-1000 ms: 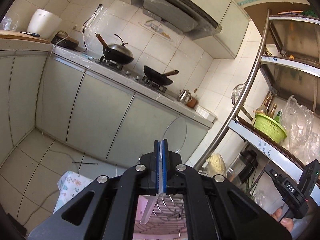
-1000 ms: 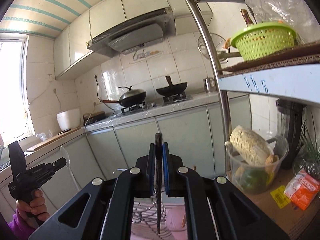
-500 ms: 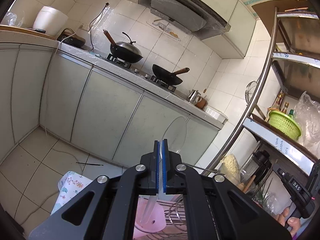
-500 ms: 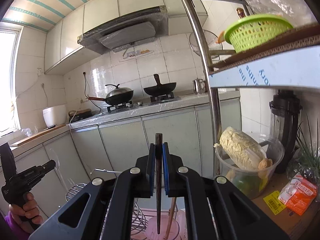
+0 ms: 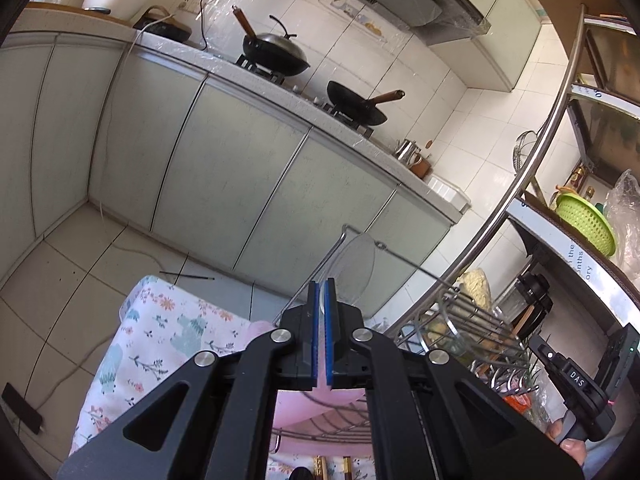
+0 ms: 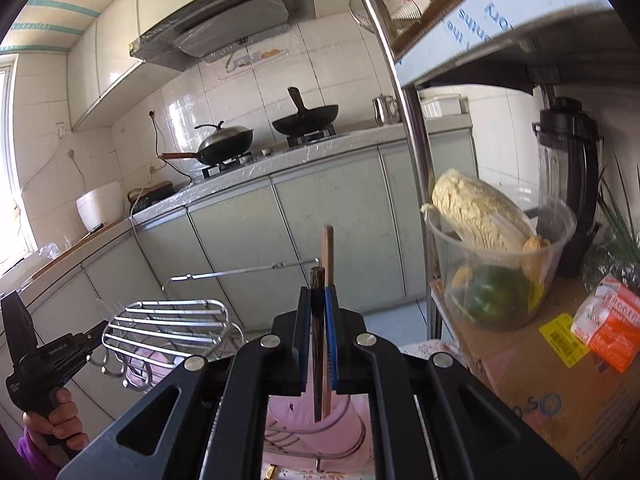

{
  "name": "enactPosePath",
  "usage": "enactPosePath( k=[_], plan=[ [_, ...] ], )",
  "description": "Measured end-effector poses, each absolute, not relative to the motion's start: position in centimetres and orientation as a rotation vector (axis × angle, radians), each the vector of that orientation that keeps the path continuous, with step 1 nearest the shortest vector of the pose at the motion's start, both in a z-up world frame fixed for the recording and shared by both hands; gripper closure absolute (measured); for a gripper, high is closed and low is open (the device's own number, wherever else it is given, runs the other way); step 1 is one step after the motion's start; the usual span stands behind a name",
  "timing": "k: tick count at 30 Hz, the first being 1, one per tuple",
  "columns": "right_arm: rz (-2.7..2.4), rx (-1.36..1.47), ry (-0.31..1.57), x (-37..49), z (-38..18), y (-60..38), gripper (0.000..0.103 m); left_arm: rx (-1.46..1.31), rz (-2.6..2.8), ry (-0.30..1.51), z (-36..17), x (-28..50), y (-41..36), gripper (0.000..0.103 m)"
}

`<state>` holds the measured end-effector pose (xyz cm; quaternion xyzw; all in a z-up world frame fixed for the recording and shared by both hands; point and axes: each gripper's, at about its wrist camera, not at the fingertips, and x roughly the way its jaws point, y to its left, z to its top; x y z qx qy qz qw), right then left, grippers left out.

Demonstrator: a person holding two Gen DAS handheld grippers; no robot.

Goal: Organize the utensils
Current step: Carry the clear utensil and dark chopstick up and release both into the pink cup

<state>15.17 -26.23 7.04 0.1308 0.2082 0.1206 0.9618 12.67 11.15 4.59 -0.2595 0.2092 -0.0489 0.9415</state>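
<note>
My left gripper (image 5: 324, 292) is shut on a clear plastic spoon (image 5: 356, 264), bowl end up, above a wire dish rack (image 5: 476, 320) holding a pink cup (image 5: 320, 404). My right gripper (image 6: 319, 300) is shut on a dark wooden chopstick (image 6: 317, 280) that points down into the pink cup (image 6: 316, 424); a lighter wooden chopstick (image 6: 328, 248) stands in that cup just behind it. The wire rack (image 6: 168, 324) sits to the left in the right wrist view. Each gripper shows in the other's view, the right one (image 5: 576, 376) and the left one (image 6: 44, 356).
A floral cloth (image 5: 160, 332) covers the table. A metal shelf post (image 6: 416, 160) stands right of the rack, with a tub of vegetables (image 6: 496, 264), a blender (image 6: 568, 184) and a cardboard box (image 6: 552, 380). Kitchen cabinets (image 5: 240, 176) and woks (image 5: 276, 52) are behind.
Both grippers have tilted down and come lower toward the rack and pink cup. The dark chopstick's tip now reaches into the cup beside the lighter one.
</note>
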Motion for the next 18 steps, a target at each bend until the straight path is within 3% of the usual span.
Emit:
enactPosePath(
  k=[18],
  plan=[
    [0.239,0.27,0.514,16.0,4.4,-26.0,0.096,-0.501,-0.072,0.521,2.1,13.8,10.5,0.102]
  ],
)
